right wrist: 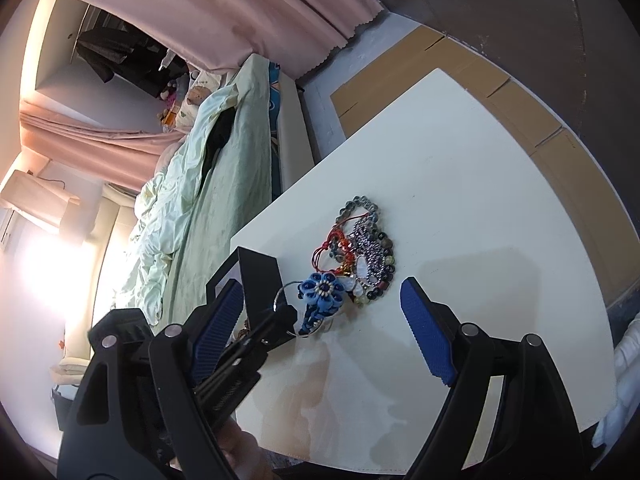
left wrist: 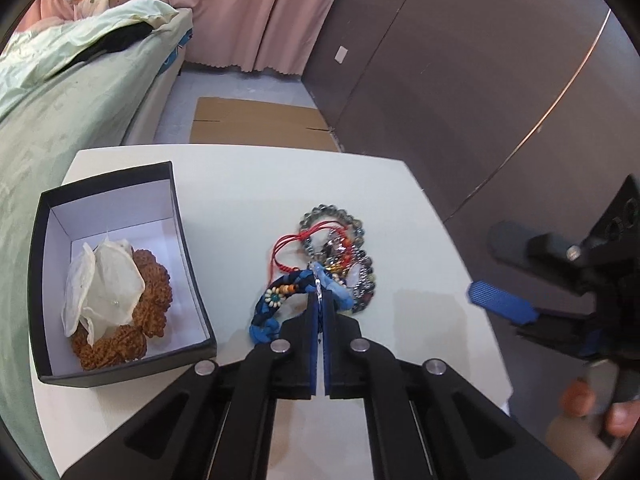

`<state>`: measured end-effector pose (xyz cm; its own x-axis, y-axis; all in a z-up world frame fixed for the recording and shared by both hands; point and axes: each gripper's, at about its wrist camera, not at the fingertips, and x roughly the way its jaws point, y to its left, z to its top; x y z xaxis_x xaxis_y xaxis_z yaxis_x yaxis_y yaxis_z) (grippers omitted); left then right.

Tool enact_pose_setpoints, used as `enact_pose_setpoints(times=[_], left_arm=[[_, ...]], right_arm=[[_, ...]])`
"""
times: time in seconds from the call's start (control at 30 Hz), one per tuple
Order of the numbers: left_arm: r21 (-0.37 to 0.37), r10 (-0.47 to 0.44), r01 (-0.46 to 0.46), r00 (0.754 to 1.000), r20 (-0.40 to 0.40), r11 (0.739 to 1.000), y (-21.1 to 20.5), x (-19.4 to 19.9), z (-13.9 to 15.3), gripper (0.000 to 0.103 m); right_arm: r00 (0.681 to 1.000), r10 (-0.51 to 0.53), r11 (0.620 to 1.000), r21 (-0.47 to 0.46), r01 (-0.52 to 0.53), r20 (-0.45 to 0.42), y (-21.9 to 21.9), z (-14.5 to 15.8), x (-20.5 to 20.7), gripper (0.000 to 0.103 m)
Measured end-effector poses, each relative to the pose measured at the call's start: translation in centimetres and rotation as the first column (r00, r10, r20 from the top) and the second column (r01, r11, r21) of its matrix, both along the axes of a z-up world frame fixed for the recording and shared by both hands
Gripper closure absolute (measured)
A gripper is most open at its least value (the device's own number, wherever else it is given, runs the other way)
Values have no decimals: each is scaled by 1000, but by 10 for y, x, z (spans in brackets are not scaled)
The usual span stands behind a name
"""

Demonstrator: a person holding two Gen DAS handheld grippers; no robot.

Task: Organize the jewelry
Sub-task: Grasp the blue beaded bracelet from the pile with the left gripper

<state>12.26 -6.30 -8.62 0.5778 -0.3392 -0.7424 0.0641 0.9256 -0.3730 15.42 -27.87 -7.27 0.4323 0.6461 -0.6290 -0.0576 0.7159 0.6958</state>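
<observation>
A pile of jewelry [left wrist: 340,256] lies on the white table [left wrist: 240,200]: grey bead bracelets, red cord, a beaded chain. My left gripper [left wrist: 320,300] is shut on a blue fabric flower piece with a metal ring [left wrist: 280,304] at the pile's near edge. In the right wrist view the blue flower [right wrist: 322,292] sits beside the pile [right wrist: 368,248], with the left gripper's tip [right wrist: 280,316] on its ring. My right gripper [right wrist: 320,320] is open, to the right of the pile. A black box [left wrist: 188,264] at left holds a brown bead bracelet [left wrist: 152,300] and a white flower [left wrist: 104,280].
A bed with a pale green cover [left wrist: 60,128] stands left of the table. Flat cardboard [left wrist: 260,124] lies on the floor beyond the table. A dark cabinet wall [left wrist: 480,80] rises at right. Pink curtains [left wrist: 248,12] hang behind.
</observation>
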Motion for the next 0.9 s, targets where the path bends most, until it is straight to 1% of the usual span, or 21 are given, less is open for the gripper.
enact_pose_setpoints(times=[0.17, 0.27, 0.4, 0.63, 0.77, 0.87, 0.9], left_arm=[[-59, -11, 12, 1000, 14, 998, 9, -3, 8, 103], [-79, -14, 16, 1000, 23, 997, 13, -6, 14, 103], [-97, -11, 14, 999, 37, 995, 19, -10, 21, 103], [-123, -6, 14, 997, 71, 992, 30, -18, 38, 103], [-135, 22, -10, 996, 87, 991, 44, -22, 46, 103], [-139, 45, -31, 994, 97, 990, 57, -25, 53, 103], [-141, 51, -37, 994, 98, 989, 60, -26, 54, 103]], right_arm=[[999, 32, 999, 1, -32, -3, 9, -2, 0, 22], [999, 52, 999, 5, -51, -5, 15, -3, 0, 22], [997, 74, 997, 0, -74, -19, 24, -7, -1, 26], [995, 91, 996, -21, -92, -41, 33, -16, -2, 27], [993, 111, 993, -41, -113, -46, 44, -20, -2, 27], [990, 125, 990, -57, -129, -58, 55, -26, 0, 31], [990, 128, 989, -60, -132, -63, 58, -28, 0, 34]])
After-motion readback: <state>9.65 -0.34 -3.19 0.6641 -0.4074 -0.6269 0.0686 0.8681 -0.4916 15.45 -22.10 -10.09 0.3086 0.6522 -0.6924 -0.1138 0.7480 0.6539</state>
